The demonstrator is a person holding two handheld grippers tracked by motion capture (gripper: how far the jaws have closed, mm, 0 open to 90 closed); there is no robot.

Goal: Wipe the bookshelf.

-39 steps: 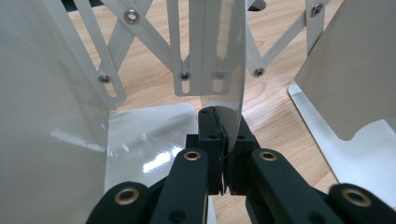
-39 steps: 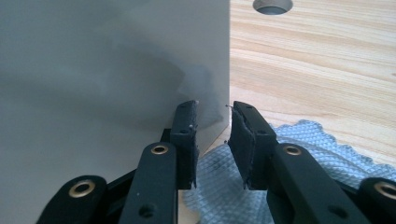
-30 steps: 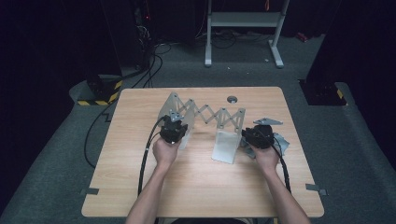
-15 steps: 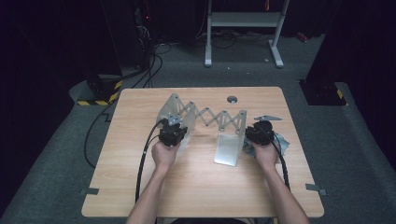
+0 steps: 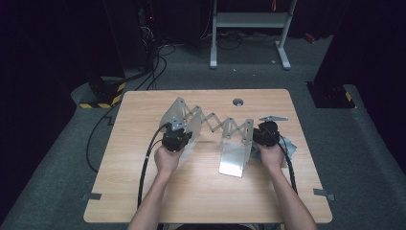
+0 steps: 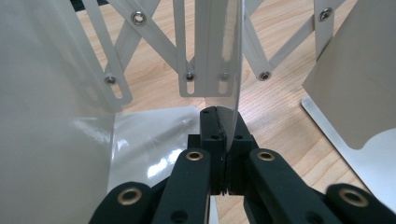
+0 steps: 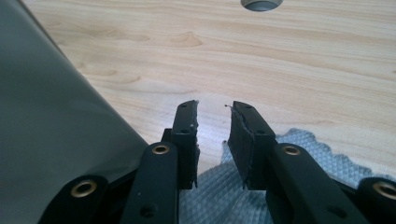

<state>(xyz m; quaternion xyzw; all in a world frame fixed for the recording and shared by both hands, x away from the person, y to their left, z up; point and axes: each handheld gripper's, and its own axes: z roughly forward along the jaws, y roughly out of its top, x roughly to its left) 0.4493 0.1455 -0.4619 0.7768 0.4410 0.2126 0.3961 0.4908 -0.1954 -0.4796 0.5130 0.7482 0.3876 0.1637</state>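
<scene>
1. Left gripper fingers clenched on one upright plate of the accordion file rack, mid-table.
2. Right gripper fingers parted, empty, just beside the rack's right end plate.
3. Step: collapsing or stretching the rack, can't tell which. Next: right needs a grip on that end plate.

I see both forearms come in over the near edge of the bench. Left gripper fingers pinched tight together, wrist level. Right gripper fingers stand slightly parted, nothing between them, angled down.
</scene>
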